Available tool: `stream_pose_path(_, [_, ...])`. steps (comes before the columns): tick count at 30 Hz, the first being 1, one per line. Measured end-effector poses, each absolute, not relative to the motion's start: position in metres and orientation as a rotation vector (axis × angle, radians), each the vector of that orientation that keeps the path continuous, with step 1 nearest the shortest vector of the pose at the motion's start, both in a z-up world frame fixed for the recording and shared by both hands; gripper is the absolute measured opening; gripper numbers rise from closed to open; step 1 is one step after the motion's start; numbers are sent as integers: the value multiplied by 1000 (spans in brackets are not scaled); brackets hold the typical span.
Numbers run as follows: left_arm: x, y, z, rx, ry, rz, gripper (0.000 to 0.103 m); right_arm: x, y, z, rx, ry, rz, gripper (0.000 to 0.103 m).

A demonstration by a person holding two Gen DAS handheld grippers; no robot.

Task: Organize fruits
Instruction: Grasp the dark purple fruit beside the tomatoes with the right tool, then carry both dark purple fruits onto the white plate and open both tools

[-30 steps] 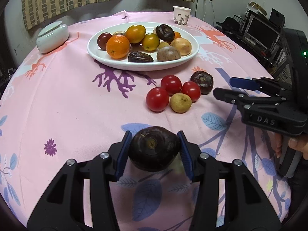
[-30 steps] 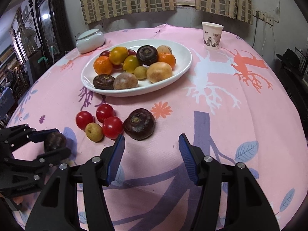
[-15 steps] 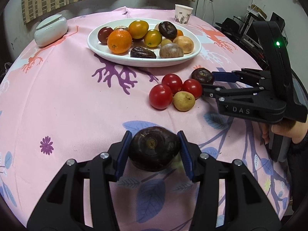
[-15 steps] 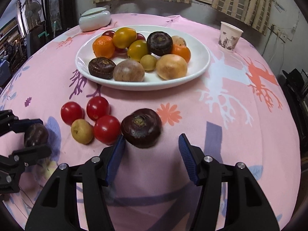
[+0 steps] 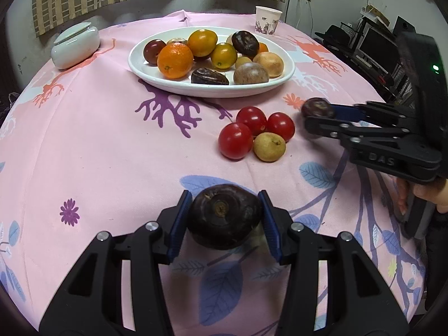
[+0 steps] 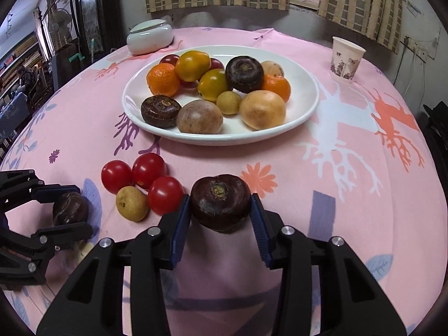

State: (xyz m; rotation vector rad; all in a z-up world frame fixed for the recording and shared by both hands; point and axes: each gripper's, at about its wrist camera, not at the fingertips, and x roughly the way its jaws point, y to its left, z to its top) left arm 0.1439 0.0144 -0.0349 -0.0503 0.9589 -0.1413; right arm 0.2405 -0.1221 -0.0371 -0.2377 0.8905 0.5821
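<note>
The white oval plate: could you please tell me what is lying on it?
On the white oval plate: orange mandarins, yellow-orange tomatoes, two dark brown water chestnuts, tan round fruits and dark red ones. Those at the back are partly hidden, so a count is unsure.

Plate [image 6: 302,112] sits mid-table on the tablecloth [image 6: 350,196], piled with fruit: water chestnut [image 6: 161,111] and passion fruit [image 6: 200,116] at its near rim, oranges [image 6: 163,79] and others behind. Lidded jar [image 6: 149,36] behind-left of the plate, paper cup [image 6: 347,58] behind-right. Before the plate, three tomatoes [image 6: 142,177] cluster touching, a longan [image 6: 131,203] just in front of them. Right of the cluster, a second chestnut [image 6: 220,203] between the right gripper [image 6: 221,221] fingers. Left of the cluster, nearer the table edge, a third chestnut [image 5: 224,215] in the left gripper [image 5: 222,224], possibly off the cloth.
</note>
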Motion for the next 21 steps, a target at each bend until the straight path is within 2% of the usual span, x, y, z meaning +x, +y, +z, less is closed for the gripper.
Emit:
stream_pose_path(11, [142,13,-19,-47,949,-131,50,203,-160,-10,-198,823,553,43])
stream_pose_path(21, [161,19,27,4,883,-88,49,200,-161,21,-182,738,569,43])
